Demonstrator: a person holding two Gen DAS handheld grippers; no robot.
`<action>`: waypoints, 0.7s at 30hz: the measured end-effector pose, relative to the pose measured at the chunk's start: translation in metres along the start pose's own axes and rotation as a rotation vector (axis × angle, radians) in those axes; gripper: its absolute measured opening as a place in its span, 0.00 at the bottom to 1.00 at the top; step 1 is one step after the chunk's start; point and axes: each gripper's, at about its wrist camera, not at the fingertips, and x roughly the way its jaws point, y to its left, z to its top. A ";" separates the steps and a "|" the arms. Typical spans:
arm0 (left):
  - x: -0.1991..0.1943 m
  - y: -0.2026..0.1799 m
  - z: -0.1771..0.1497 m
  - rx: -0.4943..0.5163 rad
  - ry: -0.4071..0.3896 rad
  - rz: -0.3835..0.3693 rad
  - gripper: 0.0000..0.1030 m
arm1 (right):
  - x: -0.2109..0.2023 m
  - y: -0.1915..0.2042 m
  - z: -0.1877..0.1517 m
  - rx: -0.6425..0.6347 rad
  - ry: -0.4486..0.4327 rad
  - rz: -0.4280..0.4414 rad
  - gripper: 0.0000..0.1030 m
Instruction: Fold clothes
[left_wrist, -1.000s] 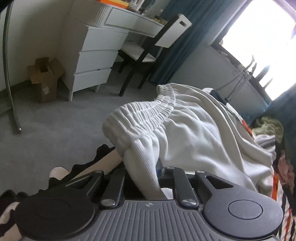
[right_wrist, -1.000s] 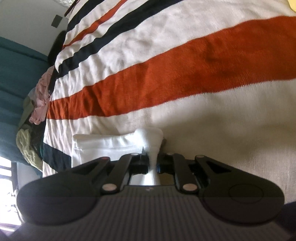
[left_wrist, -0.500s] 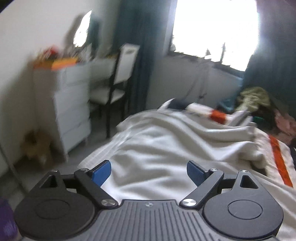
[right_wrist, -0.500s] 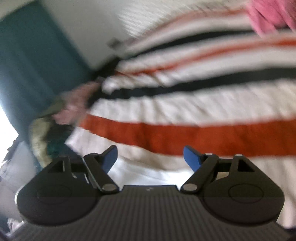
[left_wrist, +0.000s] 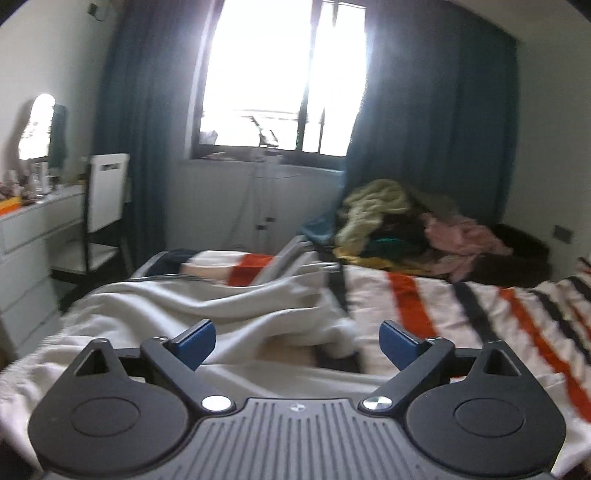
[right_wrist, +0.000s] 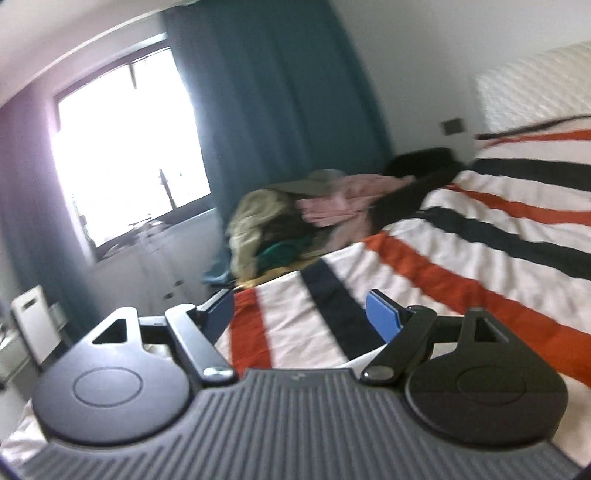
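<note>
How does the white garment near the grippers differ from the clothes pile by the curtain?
The white garment is one pale piece lying spread in long loose folds; the clothes pile is a heap of several crumpled pieces. The garment is plain off-white, the pile mixes yellowish, pink, green and dark cloth. The garment lies close below the left gripper, the pile at the far end. Both rest on the striped bedspread, and neither is held.

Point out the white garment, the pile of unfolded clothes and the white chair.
white garment (left_wrist: 207, 306), left wrist view, its rumpled middle.
pile of unfolded clothes (right_wrist: 280, 218), right wrist view, the pile's middle.
white chair (left_wrist: 107, 192), left wrist view, its backrest.
</note>
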 end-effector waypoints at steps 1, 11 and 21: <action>0.003 -0.011 0.000 0.011 -0.001 -0.013 0.94 | -0.001 0.007 -0.002 -0.016 0.003 0.025 0.78; 0.060 -0.050 -0.057 -0.014 0.047 -0.092 0.94 | 0.019 0.048 -0.039 -0.117 0.152 0.113 0.78; 0.083 -0.030 -0.077 0.044 0.135 -0.051 0.98 | 0.042 0.072 -0.066 -0.187 0.214 0.130 0.78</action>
